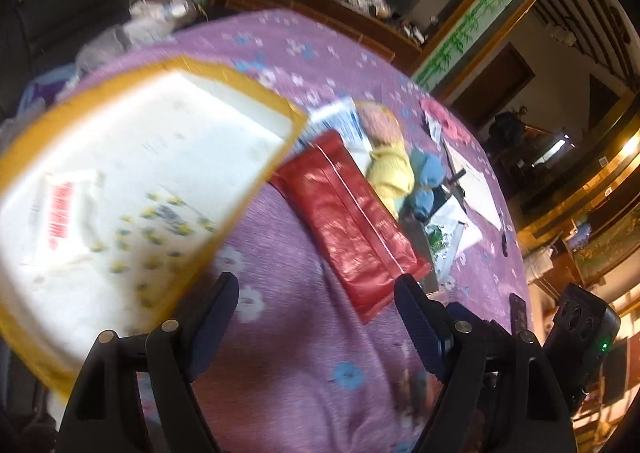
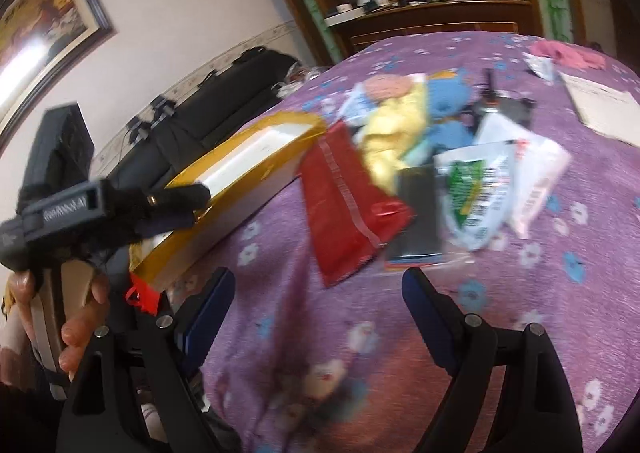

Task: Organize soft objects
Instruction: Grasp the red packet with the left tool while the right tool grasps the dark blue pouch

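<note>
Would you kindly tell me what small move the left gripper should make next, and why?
Probably ease the left gripper forward to the red pouch. Its jaws are open and empty, the pouch lies just ahead on the purple cloth, and the open yellow-edged box waits alongside.

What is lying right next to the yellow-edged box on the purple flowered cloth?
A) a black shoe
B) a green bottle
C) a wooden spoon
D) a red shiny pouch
D: a red shiny pouch lies flat on the purple flowered cloth just beside the corner of the yellow-edged box, with the yellow, blue and pink soft things piled behind it.
</note>
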Tool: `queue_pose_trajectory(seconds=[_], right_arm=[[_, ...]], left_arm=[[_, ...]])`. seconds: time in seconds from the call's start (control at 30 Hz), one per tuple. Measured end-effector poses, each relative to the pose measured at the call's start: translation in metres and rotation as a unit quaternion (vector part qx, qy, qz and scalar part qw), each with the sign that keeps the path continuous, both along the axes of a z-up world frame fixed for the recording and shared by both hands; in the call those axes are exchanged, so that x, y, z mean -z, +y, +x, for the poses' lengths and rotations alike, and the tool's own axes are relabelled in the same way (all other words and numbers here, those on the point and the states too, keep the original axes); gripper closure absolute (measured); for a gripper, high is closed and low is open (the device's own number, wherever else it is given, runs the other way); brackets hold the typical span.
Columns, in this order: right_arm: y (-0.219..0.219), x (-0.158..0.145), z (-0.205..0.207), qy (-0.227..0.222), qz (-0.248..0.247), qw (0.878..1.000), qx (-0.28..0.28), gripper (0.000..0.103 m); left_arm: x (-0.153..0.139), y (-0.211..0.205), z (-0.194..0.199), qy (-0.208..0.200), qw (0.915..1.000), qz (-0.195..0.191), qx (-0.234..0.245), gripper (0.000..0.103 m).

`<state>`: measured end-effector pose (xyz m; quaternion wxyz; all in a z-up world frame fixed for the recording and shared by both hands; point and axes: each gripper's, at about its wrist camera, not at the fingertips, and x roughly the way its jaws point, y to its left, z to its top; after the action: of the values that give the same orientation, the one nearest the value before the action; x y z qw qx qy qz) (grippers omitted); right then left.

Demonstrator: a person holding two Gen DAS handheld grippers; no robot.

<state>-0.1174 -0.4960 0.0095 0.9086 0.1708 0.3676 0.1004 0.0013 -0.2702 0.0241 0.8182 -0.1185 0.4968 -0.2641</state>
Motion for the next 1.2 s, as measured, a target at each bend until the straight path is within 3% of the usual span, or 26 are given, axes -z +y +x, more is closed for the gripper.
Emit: queue_pose_trajectory(seconds=[0.23,0.4,0.5,0.6,0.67,0.7,0.83,0.87,0.93,1.0,1.1,1.17,1.2], right_arm=[[-0.039,0.009,0.004,0.013,0.014,0.998,0.057,0.018],[-0.041,0.010,0.003,0.006,0.002,0.998,0.066,0.018],[-0.041,0.012,0.006,0.011,0.005,0.998,0.064,0.018],[-0.042,0.014,0.009,0.021,0.004,0.997,0.069,0.018],[-0.041,0.015,0.010,0.026,0.000,0.997,0.068,0.018],[-0.041,0.015,0.011,0.028,-0.003,0.997,0.070,0.018],[-0.038,0.017,0.011,0.032,-0.008,0.997,0.072,0.018],[-0.038,0.017,0.011,0.034,-0.010,0.997,0.073,0.018],[-0.038,0.017,0.012,0.034,-0.014,0.996,0.077,0.018],[-0.039,0.017,0.014,0.036,-0.015,0.996,0.080,0.018],[-0.040,0.015,0.013,0.037,-0.011,0.996,0.080,0.018],[-0.044,0.013,0.014,0.039,-0.002,0.996,0.085,0.018],[-0.047,0.010,0.014,0.037,0.008,0.996,0.086,0.019]], left_arm=[[0.009,-0.061,0.023,0.024,0.9991,0.015,0.032,0.018],[0.027,-0.104,0.050,0.046,0.9967,0.052,0.042,0.015],[0.027,-0.115,0.058,0.030,0.9973,0.058,0.034,0.005],[0.030,-0.116,0.068,0.015,0.9974,0.068,0.018,0.006],[0.031,-0.112,0.069,0.004,0.9959,0.088,0.018,0.018],[0.031,-0.109,0.070,-0.003,0.9951,0.098,0.016,0.030],[0.031,-0.094,0.072,-0.003,0.9949,0.091,0.044,0.044],[0.031,-0.089,0.071,0.002,0.9953,0.082,0.051,0.047],[0.027,-0.083,0.068,0.005,0.9961,0.062,0.062,0.064],[0.024,-0.078,0.064,0.002,0.9960,0.043,0.078,0.075],[0.024,-0.072,0.062,0.006,0.9964,0.024,0.081,0.077],[0.025,-0.067,0.064,0.018,0.9972,0.007,0.072,0.072],[0.026,-0.064,0.064,0.024,0.9975,0.000,0.067,0.062]])
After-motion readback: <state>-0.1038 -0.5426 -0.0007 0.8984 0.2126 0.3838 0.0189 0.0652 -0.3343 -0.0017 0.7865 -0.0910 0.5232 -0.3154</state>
